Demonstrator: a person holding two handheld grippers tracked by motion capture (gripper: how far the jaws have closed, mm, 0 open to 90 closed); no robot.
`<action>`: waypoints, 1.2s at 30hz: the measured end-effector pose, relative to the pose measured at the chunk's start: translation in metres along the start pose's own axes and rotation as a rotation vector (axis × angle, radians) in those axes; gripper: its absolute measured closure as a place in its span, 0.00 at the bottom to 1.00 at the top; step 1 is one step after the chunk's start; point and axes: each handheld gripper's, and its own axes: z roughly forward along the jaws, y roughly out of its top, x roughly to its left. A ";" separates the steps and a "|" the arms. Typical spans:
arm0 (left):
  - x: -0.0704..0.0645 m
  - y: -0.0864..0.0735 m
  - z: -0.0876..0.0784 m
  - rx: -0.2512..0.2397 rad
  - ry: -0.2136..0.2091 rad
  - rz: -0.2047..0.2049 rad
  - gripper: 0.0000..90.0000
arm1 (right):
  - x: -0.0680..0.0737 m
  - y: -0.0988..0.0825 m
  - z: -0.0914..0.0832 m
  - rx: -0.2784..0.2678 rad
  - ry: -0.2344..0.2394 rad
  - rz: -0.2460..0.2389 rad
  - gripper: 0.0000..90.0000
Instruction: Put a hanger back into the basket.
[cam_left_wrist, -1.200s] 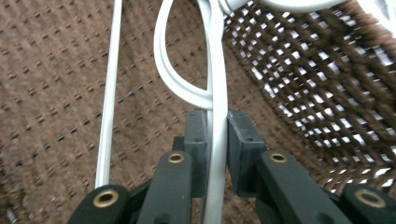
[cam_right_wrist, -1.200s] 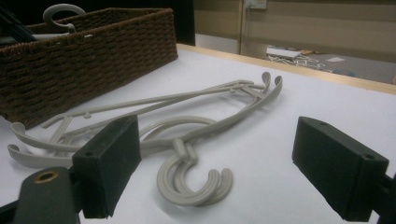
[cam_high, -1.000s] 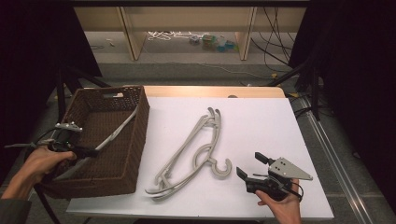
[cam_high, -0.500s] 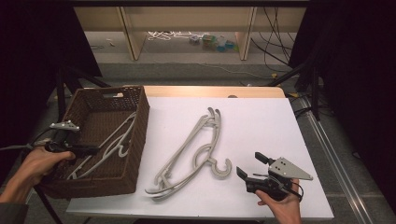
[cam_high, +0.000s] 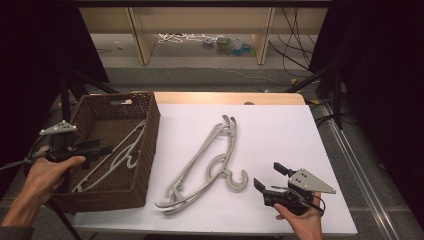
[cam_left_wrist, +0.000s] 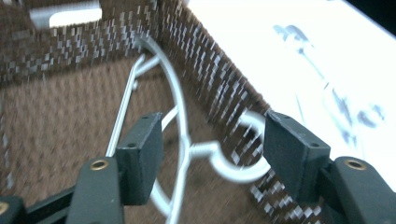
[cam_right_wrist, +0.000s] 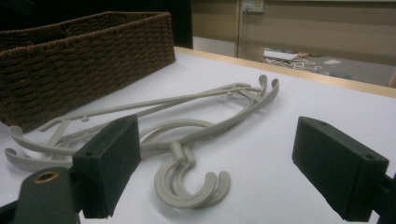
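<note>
A pale hanger (cam_high: 117, 152) lies inside the brown wicker basket (cam_high: 146, 150) at the table's left. My left gripper (cam_high: 102, 149) hovers over the basket's left side. Its jaws have just been opening and stand apart. In the left gripper view the hanger (cam_left_wrist: 180, 121) shows beyond the left gripper (cam_left_wrist: 212, 154), with its hook near the basket wall and no pad pressing on it. Two grey hangers (cam_high: 202, 160) lie stacked on the white table. My right gripper (cam_high: 268, 176) rests open at the front right, facing the hangers' hooks (cam_right_wrist: 180, 151) from a short way off.
The white tabletop (cam_high: 280, 130) has bare room to the right of the hangers. Beyond the table's far wooden edge (cam_high: 225, 97) stand shelves with cables on the floor. Dark stands and drapes flank both sides.
The hanger that leaned on the basket's rim in my left gripper now lies down in the basket, let go. The left jaws opened and the hand rose a little. The right hand stayed put.
</note>
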 end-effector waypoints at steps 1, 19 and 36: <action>0.000 0.000 0.000 0.000 0.000 0.000 0.39 | 0.000 0.000 0.000 0.000 0.000 0.000 0.18; -0.061 0.006 0.007 -0.121 -0.105 0.023 0.26 | 0.000 0.000 0.000 -0.001 0.002 0.001 0.18; -0.141 -0.008 0.039 -0.253 -0.193 0.155 0.21 | -0.003 0.001 -0.002 -0.029 -0.012 -0.029 0.18</action>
